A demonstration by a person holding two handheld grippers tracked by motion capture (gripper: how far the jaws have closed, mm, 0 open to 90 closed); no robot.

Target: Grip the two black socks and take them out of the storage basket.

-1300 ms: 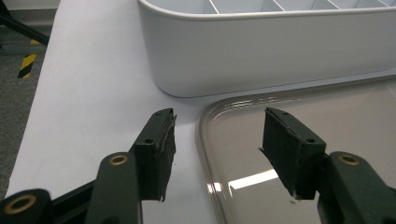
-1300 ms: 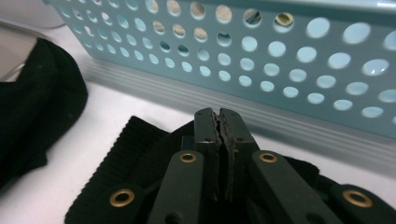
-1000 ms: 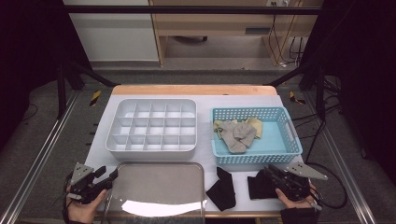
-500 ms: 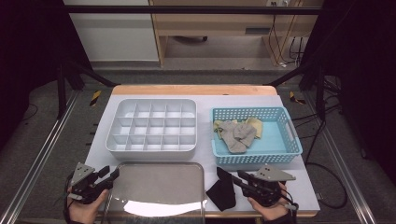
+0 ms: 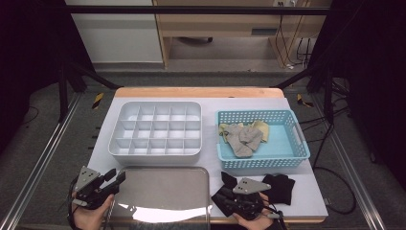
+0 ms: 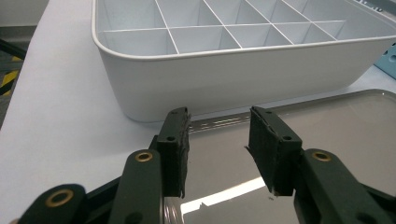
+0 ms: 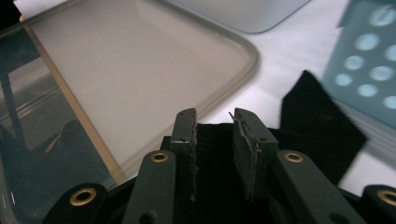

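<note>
While the left gripper [image 5: 117,178] sits at the table's seven o'clock corner, its jaws stand apart with nothing between them, having just been closing a little, and they point over the near left rim of the metal tray [image 5: 163,191] toward the white divided box [image 5: 155,129] at twelve o'clock from it. At five o'clock on the table the right gripper [image 5: 225,199] lies over a black cloth [image 5: 280,187], its jaws somewhat apart after small opening and closing; in the right gripper view [image 7: 215,116] dark cloth [image 7: 322,126] lies under and between them, but whether the pads press on it cannot be told. One cloth corner reaches toward the blue basket [image 5: 287,160], just at one o'clock of that gripper. A narrow strip of bare white table [image 5: 210,158] separates the tray's right edge from the cloth, and another separates box from basket. Grey and yellowish cloths [image 5: 244,136] lie inside the basket
</note>
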